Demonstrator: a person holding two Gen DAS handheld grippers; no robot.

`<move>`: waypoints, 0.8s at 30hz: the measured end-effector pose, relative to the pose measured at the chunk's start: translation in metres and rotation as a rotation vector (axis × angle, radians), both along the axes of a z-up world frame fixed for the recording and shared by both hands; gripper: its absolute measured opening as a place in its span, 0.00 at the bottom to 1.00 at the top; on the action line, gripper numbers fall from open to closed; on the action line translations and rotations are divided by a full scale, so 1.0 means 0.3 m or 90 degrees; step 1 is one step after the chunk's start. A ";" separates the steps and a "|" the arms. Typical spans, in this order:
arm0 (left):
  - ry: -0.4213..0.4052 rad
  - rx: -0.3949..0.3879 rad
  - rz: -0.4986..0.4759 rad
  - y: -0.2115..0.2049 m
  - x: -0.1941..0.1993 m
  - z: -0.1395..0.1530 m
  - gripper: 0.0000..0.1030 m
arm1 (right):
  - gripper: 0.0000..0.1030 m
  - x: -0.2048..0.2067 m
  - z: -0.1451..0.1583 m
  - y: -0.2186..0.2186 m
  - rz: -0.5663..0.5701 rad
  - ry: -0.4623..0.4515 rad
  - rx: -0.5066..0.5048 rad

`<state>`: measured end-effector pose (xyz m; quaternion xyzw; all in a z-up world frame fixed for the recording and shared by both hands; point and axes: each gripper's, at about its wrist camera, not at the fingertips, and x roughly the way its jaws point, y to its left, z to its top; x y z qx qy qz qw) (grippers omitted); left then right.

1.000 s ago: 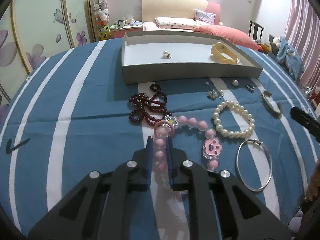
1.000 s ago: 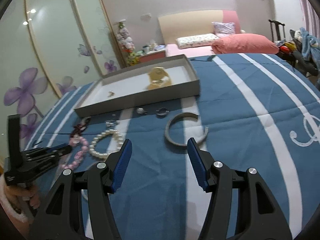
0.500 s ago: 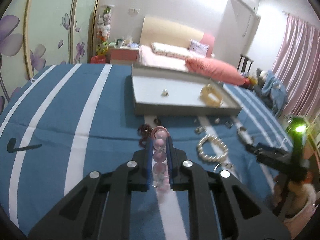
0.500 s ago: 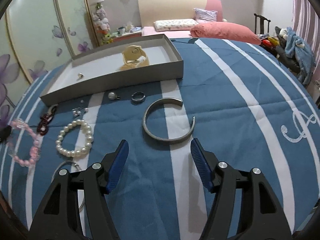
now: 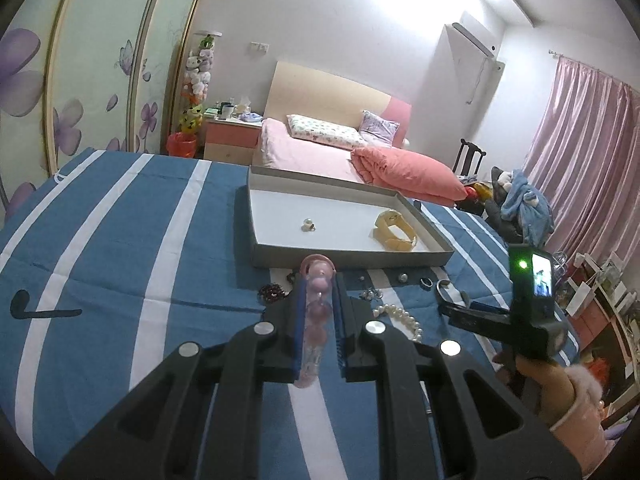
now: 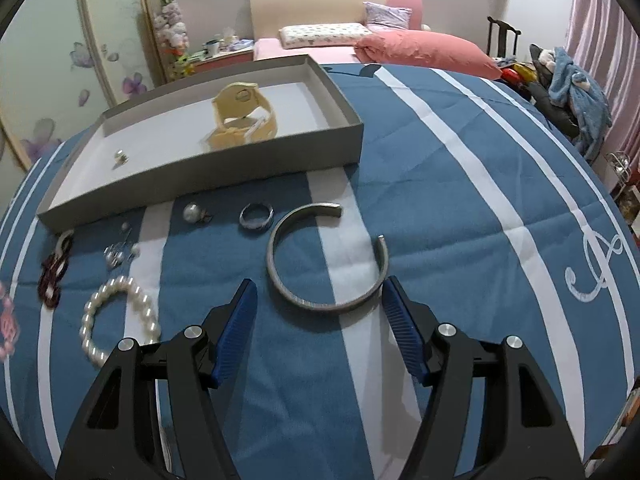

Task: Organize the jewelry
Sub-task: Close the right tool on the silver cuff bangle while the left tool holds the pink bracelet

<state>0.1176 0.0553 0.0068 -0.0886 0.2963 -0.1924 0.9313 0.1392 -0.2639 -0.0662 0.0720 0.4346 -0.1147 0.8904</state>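
Left gripper (image 5: 319, 284) pinching pink bead bracelet (image 5: 317, 308), lifted above striped blue cloth (image 5: 120, 240), short of grey tray (image 5: 348, 258). Right gripper (image 6: 320, 300) spread wide, empty, just before silver cuff (image 6: 324, 256) on cloth. Yellow watch (image 6: 244, 116) and small earring (image 6: 119, 156) inside tray. Pearl bracelet (image 6: 116, 320), ring (image 6: 256, 216) near cuff.

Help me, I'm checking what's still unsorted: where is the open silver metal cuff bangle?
Right wrist view: the silver cuff bangle lies on the striped blue cloth before the open right claw.
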 end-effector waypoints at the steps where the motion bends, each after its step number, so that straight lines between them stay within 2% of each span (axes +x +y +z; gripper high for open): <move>1: -0.001 0.000 0.000 0.000 -0.001 0.001 0.13 | 0.64 0.009 0.000 -0.002 -0.005 0.001 0.001; 7: -0.002 -0.004 -0.002 0.006 -0.002 0.004 0.13 | 0.74 0.051 0.002 -0.001 -0.020 0.014 0.012; 11: 0.001 -0.003 -0.003 0.007 -0.003 -0.004 0.13 | 0.75 0.067 -0.001 0.009 -0.021 0.009 -0.003; 12: 0.002 -0.002 -0.003 0.007 -0.002 -0.004 0.13 | 0.75 0.065 0.000 0.007 -0.018 0.006 -0.003; 15: 0.002 -0.003 -0.001 0.009 -0.003 -0.001 0.13 | 0.64 0.056 0.005 0.003 -0.009 -0.003 -0.003; 20: 0.001 -0.001 0.001 0.011 -0.007 -0.002 0.13 | 0.64 -0.014 0.008 0.003 0.028 -0.010 0.001; 24: 0.000 -0.003 0.001 0.012 -0.010 -0.002 0.13 | 0.64 -0.074 0.013 -0.006 0.062 -0.034 0.043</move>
